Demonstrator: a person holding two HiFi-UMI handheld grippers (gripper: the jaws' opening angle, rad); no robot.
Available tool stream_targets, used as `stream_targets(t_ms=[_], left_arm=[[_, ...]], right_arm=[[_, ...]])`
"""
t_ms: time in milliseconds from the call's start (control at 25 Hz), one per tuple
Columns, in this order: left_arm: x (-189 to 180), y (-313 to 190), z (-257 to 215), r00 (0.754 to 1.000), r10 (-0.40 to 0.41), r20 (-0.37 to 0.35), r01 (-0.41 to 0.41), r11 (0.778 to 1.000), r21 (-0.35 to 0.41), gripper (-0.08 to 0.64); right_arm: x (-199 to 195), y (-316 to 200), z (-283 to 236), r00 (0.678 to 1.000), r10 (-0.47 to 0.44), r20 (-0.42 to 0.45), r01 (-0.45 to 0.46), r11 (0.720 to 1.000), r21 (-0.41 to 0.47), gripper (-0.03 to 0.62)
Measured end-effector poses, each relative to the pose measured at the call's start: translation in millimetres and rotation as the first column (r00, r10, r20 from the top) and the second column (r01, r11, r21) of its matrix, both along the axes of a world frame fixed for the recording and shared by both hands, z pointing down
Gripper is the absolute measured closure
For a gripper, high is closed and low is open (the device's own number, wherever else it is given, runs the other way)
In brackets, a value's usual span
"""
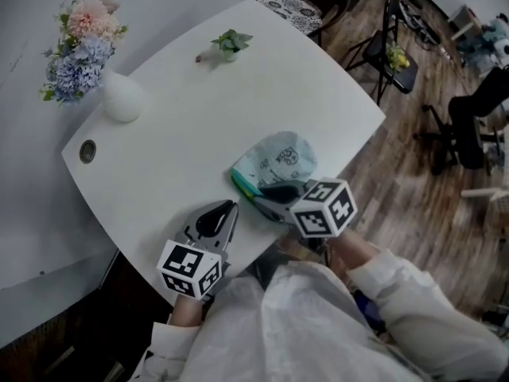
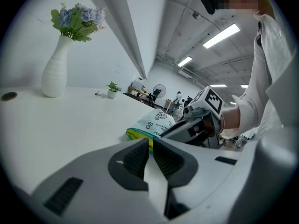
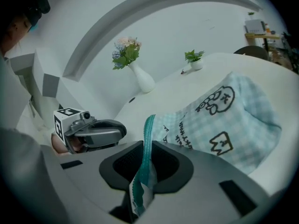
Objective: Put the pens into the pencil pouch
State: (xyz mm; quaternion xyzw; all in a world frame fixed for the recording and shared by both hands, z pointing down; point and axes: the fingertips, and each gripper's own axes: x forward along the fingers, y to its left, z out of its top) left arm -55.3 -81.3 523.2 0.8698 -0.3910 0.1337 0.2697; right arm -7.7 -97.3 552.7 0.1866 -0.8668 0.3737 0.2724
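Head view: the pencil pouch [image 1: 278, 159] lies near the counter's [image 1: 159, 134] near edge. Its long axis runs diagonally, mouth toward the person and closed end pointing away.

Left gripper view: the left hand-held gripper [image 2: 149, 146] is narrow, with nothing visible between its jaws.

Right gripper view: the right hand-held gripper [image 3: 147, 160] pinches only the zipper edge [image 3: 148, 129]. A tug could slip that thin hold or drag the pouch off the counter.

My pencil pouch [image 3: 224, 120] bears black doodles and small lettering that I cannot read. My left hand-held gripper [image 1: 216, 216] and right hand-held gripper [image 1: 274, 197] carry black-and-white square markers [image 1: 322, 209], without words.
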Motion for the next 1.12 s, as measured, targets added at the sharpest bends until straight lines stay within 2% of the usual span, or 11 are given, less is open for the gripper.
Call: stream_targets(t_ms=[240, 400, 520, 800, 960, 1120], left_arm=[[-2, -4, 0, 1.000, -0.021, -0.002, 0.021, 1.000, 0.003, 0.528], [0, -3, -1, 1.000, 0.008, -0.015, -0.008, 1.000, 0.001, 0.528], [0, -4, -5, 0.999, 0.029, -0.018, -0.029, 1.000, 0.011, 0.528], [-5, -15, -28, 0.998, 0.063, -0.019, -0.062, 0.997, 0.048, 0.529], [-7, -30, -47, 0.997, 0.080, -0.008, -0.079, 0.993, 0.090, 0.529], [-9, -42, -65, 0.997, 0.064, -0.034, -0.059, 0.990, 0.127, 0.529]], right_arm=[[-2, 2, -4, 0.998, -0.064, -0.028, 0.064, 0.998, 0.007, 0.548], [-3, 1, -12, 0.995, -0.091, -0.038, 0.092, 0.996, 0.006, 0.539], [-3, -1, -20, 0.995, -0.094, -0.033, 0.094, 0.996, 0.003, 0.504], [2, -13, -47, 0.997, -0.076, -0.027, 0.078, 0.995, 0.068, 0.499], [5, -21, -62, 0.999, -0.035, -0.011, 0.036, 0.993, 0.112, 0.500], [7, -27, -78, 1.000, 0.023, 0.018, -0.026, 0.988, 0.154, 0.500]])
